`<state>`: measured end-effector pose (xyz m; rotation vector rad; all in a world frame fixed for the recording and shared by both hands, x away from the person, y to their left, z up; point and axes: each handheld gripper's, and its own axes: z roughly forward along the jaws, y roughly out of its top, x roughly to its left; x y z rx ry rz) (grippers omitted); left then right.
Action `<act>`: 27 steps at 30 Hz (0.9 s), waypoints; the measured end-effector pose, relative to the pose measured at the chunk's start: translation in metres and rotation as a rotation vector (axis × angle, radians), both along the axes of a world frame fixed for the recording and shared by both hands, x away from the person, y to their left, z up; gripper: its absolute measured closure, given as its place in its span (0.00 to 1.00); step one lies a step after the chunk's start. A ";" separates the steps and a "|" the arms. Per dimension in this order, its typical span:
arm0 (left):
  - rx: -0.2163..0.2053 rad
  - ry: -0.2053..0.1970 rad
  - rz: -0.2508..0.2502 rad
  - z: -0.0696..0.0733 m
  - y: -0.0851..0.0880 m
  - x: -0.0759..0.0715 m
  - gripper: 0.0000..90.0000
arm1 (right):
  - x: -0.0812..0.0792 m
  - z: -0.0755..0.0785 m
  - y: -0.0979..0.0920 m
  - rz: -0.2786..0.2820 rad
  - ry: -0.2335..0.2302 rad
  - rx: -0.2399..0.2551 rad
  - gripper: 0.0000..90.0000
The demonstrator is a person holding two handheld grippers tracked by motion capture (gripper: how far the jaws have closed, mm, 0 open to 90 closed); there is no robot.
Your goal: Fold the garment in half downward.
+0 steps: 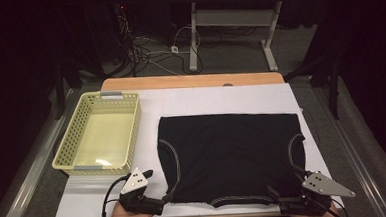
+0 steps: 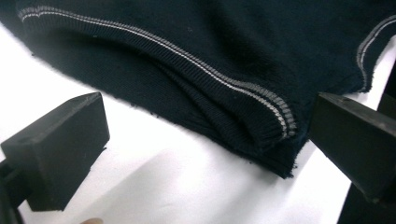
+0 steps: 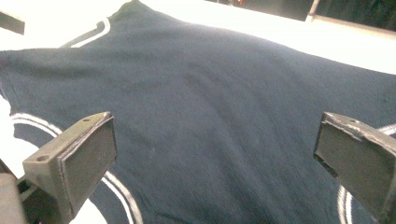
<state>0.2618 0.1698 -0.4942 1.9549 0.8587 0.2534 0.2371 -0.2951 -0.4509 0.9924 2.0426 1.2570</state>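
1. High view: a dark knitted garment (image 1: 231, 156) with pale trim is seen spread flat on the white worktop (image 1: 220, 99), its neckline edge turned toward the person. A yellow perforated basket (image 1: 68, 145) stands just beside it on the left, apart from the cloth and holding nothing; it is judged to be the place where the garment will be put once folded. The left gripper (image 1: 166, 197) is held at the garment's near left corner and the right gripper (image 1: 274, 193) at its near right corner. This symmetrical placement is judged to serve a two-handed lift or fold of the near edge.

2. Left gripper view: the jaws are seen spread wide, with nothing clamped between them. The ribbed, trimmed corner (image 2: 273, 128) of the garment lies on the worktop between the two jaws, nearer the right-hand one, where the layers are doubled over. The corner is thus framed for a pinch, though no contact can be made out.

3. Right gripper view: here too the jaws are set wide apart and nothing is held. The broad body of the garment (image 3: 219, 107) is looked over from low down, and pale trim lines (image 3: 119, 191) run beneath the jaws, so the cloth's edge is judged to lie just under the gripper, ready to be taken.
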 end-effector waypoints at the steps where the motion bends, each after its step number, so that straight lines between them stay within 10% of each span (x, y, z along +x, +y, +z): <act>1: -0.002 -0.002 0.000 0.000 0.000 -0.001 0.00 | 0.001 0.000 0.003 0.006 -0.004 -0.003 0.00; 27: -0.042 -0.029 -0.013 0.000 0.004 -0.004 0.00 | 0.037 0.000 0.114 0.205 0.025 -0.006 0.00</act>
